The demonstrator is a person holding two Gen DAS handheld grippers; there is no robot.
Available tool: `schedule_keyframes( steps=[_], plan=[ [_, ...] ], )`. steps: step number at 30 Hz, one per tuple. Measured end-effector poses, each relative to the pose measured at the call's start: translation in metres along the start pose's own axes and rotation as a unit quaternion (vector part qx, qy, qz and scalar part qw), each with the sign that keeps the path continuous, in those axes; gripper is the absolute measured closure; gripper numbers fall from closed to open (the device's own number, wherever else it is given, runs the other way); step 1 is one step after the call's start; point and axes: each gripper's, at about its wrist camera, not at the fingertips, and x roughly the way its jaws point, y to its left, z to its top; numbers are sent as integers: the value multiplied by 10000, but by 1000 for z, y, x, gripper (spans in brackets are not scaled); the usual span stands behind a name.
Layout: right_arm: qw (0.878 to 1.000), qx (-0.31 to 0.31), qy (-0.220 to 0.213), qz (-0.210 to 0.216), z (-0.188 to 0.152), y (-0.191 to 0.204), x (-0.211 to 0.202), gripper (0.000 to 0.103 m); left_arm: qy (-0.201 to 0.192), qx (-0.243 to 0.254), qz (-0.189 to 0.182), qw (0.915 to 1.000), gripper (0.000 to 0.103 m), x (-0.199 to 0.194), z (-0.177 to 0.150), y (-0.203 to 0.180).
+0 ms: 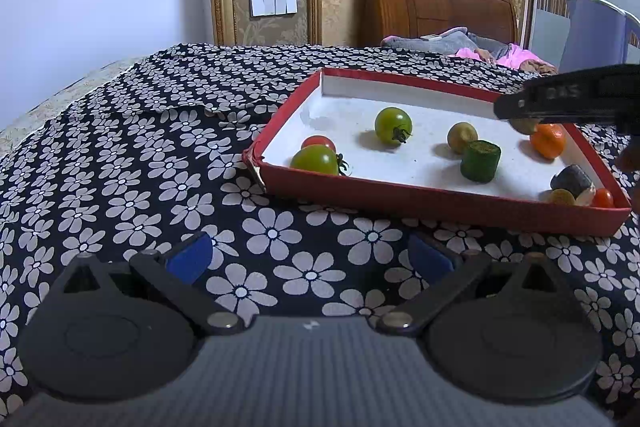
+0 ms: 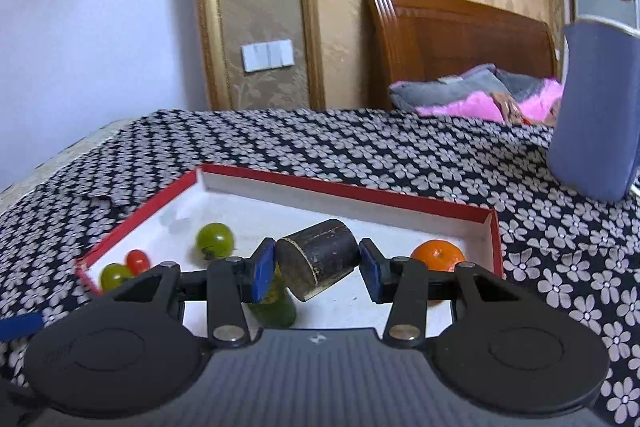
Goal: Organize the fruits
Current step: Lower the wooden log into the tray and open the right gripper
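Left gripper (image 1: 310,259): jaws wide apart and holding nothing, low over the flowered cloth (image 1: 140,147), in front of the near wall of the tray (image 1: 440,205).
Right gripper (image 2: 317,269): over the tray; a dark cylinder (image 2: 320,257) sits tilted between the blue pads (image 2: 262,273). It meets the left pad, with a thin gap at the right one, so I cannot tell if it is gripped.
Tray: red outside, white inside, lying on the cloth.
Left end of tray: two green tomatoes (image 1: 394,126) and one red tomato (image 1: 319,142), the red one touching the nearer green one.
Middle: a green cylinder (image 1: 480,161) just beside a small olive fruit (image 1: 462,137).
Right end: an orange (image 1: 548,140) near the far wall.
Near right corner: small pieces, too crowded to name.
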Motion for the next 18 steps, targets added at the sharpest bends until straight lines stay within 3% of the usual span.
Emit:
schedule_keyframes(
  steps=[9,12,18],
  plan=[
    [9995,209,105,-193,0,-2,17,57,-1,-3,2,10000,0,0,0,0],
    [9995,215,64,-237,1,-2,17,46,0,0,3,10000,0,0,0,0],
    [9996,166,58,-217,2,1,16,46,0,-1,4,10000,0,0,0,0]
  ],
)
